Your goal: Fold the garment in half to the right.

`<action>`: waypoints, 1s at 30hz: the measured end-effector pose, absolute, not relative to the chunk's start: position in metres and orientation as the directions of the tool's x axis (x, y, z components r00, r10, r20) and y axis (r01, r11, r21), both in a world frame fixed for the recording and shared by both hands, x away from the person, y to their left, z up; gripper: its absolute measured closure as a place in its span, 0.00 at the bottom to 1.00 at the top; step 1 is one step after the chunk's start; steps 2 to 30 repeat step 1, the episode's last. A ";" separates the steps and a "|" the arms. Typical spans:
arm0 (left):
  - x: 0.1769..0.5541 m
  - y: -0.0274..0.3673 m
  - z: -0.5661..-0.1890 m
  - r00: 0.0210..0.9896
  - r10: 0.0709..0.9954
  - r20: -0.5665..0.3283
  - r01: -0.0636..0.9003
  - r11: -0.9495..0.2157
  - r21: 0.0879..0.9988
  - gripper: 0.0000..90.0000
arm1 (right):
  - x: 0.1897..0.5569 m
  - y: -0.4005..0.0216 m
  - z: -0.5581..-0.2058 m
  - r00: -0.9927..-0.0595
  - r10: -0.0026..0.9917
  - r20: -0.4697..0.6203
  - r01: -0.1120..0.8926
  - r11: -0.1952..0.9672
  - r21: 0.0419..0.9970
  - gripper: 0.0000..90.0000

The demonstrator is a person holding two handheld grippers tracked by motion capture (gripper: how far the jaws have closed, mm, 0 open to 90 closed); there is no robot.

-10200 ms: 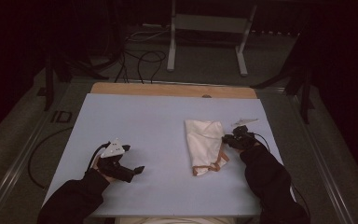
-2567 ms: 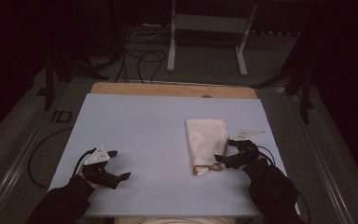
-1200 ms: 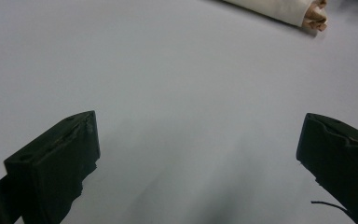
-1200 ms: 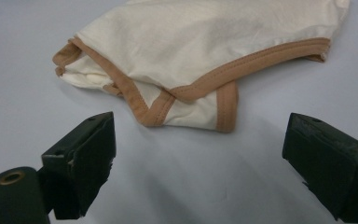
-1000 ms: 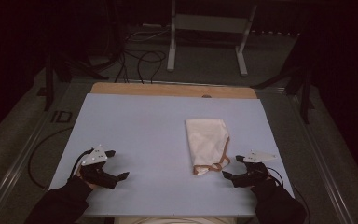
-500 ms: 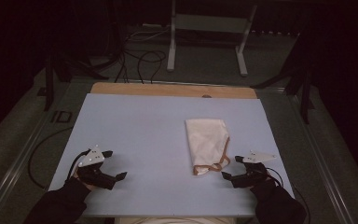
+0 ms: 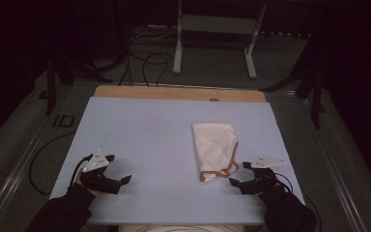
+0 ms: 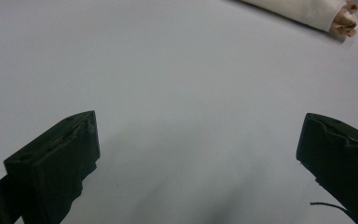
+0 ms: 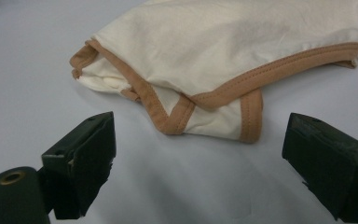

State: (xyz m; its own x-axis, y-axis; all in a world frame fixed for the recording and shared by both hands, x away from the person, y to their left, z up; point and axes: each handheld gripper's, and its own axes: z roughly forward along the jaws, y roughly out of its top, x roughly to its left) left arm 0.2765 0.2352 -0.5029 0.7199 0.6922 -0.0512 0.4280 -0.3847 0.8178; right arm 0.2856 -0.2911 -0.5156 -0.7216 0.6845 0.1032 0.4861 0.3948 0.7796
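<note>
A cream cloth garment with tan trim (image 7: 214, 149) lies folded on the pale blue table top (image 7: 145, 130), right of centre. Its trimmed end (image 9: 205, 100) points toward my right gripper (image 7: 238, 175), which rests open on the table just right of that end, apart from it. My left gripper (image 7: 121, 180) sits open near the front left, far from the garment, whose rolled edge (image 8: 307, 11) shows at the top of the left gripper view. Bare table lies between both pairs of jaws.
A wooden strip (image 7: 178, 93) runs along the table's far edge. Beyond it on the dark floor stand a metal frame (image 7: 215, 29) and loose cables (image 7: 142, 58). A cable (image 7: 37, 159) trails off the table's left side.
My right gripper let go of the garment's trimmed end and drew back to the front right. My left gripper shifted left toward the front corner. The garment lies flatter and still.
</note>
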 end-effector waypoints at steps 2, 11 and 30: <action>0.276 0.235 -0.503 0.720 0.692 -0.051 0.428 -0.385 0.818 0.00 | 0.286 -0.291 -0.516 -0.722 0.684 0.103 0.485 0.395 0.780 0.11; 0.276 0.235 -0.503 0.720 0.692 -0.051 0.428 -0.385 0.818 0.00 | 0.286 -0.291 -0.516 -0.722 0.684 0.103 0.485 0.395 0.780 0.11; 0.276 0.235 -0.503 0.720 0.692 -0.051 0.428 -0.385 0.818 0.00 | 0.286 -0.291 -0.516 -0.722 0.684 0.103 0.485 0.395 0.780 0.11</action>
